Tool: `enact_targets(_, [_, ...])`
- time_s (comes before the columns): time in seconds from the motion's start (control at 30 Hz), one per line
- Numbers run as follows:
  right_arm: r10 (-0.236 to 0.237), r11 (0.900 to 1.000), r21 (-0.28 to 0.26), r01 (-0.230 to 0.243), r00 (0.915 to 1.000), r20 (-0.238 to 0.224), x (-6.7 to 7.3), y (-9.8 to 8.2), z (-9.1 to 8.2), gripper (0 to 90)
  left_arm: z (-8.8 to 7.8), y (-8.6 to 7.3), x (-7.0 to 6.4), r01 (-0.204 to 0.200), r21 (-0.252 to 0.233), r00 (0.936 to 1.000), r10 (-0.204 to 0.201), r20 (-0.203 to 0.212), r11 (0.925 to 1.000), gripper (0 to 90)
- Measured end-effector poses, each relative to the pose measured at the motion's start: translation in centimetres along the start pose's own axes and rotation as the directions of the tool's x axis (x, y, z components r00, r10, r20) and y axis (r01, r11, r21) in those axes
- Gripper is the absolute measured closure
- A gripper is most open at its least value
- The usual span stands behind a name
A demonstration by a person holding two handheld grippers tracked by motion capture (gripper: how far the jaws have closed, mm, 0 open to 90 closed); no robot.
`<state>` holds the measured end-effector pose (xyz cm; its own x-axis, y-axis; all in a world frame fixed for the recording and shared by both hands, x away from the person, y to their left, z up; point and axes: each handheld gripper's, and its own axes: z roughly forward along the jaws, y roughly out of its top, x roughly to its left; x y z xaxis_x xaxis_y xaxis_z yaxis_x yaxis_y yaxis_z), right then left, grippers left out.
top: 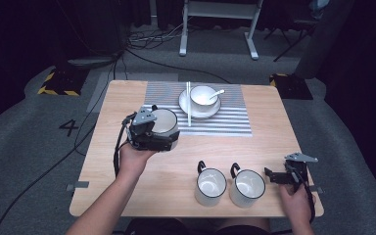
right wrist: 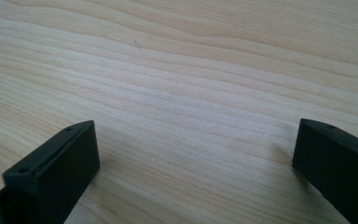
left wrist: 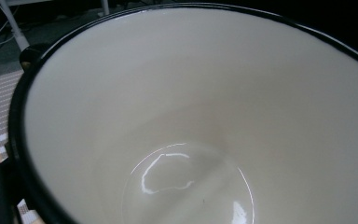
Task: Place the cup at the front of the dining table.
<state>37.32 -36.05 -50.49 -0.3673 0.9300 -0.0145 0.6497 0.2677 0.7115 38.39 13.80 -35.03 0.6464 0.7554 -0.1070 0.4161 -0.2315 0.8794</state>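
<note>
L gripper (top: 159,138) clamps white mug (top: 165,122) at striped mat's (top: 225,125) front-left corner. R gripper (top: 274,175) jaws spread wide, empty, well right of mat.

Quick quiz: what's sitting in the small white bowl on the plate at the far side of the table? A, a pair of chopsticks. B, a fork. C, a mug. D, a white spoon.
D: in the high view a white spoon leans in the bowl on the plate, its handle sticking out over the rim, while the chopsticks lie beside the bowl across the plate's edge.
</note>
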Motion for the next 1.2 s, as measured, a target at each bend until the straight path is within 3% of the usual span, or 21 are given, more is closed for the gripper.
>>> enact_targets(0.13, [0.000, 1.000, 0.000, 0.000, 1.0000, 0.000, 0.0, 0.0, 0.0, 0.7, 0.2, 0.9, 0.9, -0.006, -0.003, 0.9997, 0.006, -0.024, 1.0000, 3.4])
enact_targets(0.27, [0.000, 1.000, 0.000, 0.000, 1.0000, 0.000, 0.0, 0.0, 0.0, 0.7, 0.7, 1.5, 1.9, 0.023, -0.002, 0.9994, -0.023, -0.027, 0.9997, 3.4])
enact_targets(0.37, [0.000, 1.000, 0.000, 0.000, 1.0000, 0.000, 0.0, 0.0, 0.0, 0.7, 1.1, 2.0, 2.5, 0.020, -0.002, 0.9988, -0.020, -0.045, 0.9998, 3.4])
enact_targets(0.5, [-0.001, 1.000, 0.000, 0.001, 1.0000, 0.000, 0.0, 0.0, 0.0, 0.7, 1.9, 2.7, 3.6, -0.012, -0.012, 0.9981, 0.011, -0.060, 0.9999, 3.4])
enact_targets(0.6, [-0.001, 1.000, 0.000, 0.001, 1.0000, 0.000, 0.0, 0.0, 0.0, 0.7, 2.4, 3.0, 4.2, -0.009, -0.019, 0.9973, 0.008, -0.072, 0.9998, 3.4])
enact_targets(0.73, [-0.001, 1.000, 0.000, 0.001, 1.0000, 0.000, 0.0, 0.0, 0.0, 0.7, 3.3, 4.0, 5.5, 0.033, -0.003, 0.9958, -0.033, -0.085, 0.9995, 3.4])
enact_targets(1.2, [-0.001, 1.000, 0.000, 0.001, 1.0000, 0.000, 0.0, 0.0, 0.0, 0.7, 6.7, 5.6, 8.3, 0.071, 0.011, 0.9893, -0.069, -0.128, 0.9974, 3.4])
